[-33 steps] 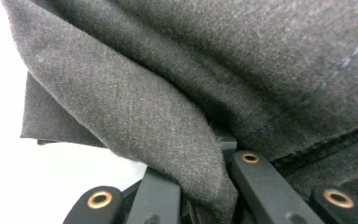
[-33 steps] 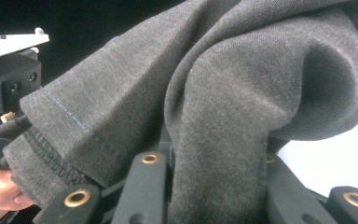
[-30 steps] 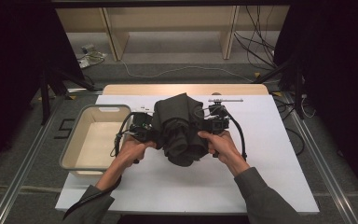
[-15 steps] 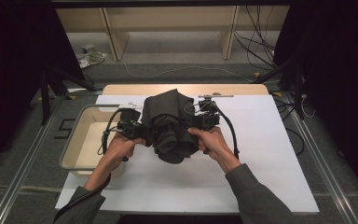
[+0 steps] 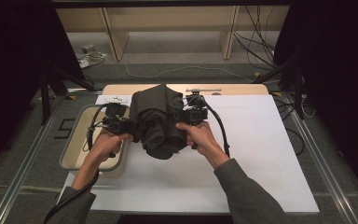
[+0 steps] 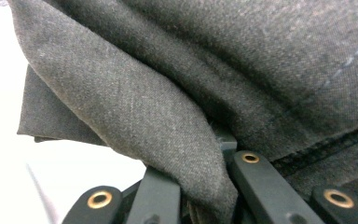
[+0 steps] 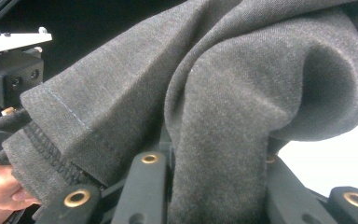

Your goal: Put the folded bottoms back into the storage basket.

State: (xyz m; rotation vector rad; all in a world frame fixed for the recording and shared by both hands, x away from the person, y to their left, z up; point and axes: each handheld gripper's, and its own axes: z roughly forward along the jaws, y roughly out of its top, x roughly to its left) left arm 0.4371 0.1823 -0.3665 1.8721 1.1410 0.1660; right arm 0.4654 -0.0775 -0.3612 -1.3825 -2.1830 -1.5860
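Dark grey cloth [image 7: 223,93] hung in thick folds across the right gripper view, with a stitched hem running along its left edge. One fold dropped straight down between the right gripper's [image 7: 209,186] two black jaws, which were clamped on it. At the far left stood the left gripper [image 7: 9,70], black with a pale plate on top, and below it part of a hand [image 7: 0,186]. A white surface [image 7: 335,158] showed at the lower right.
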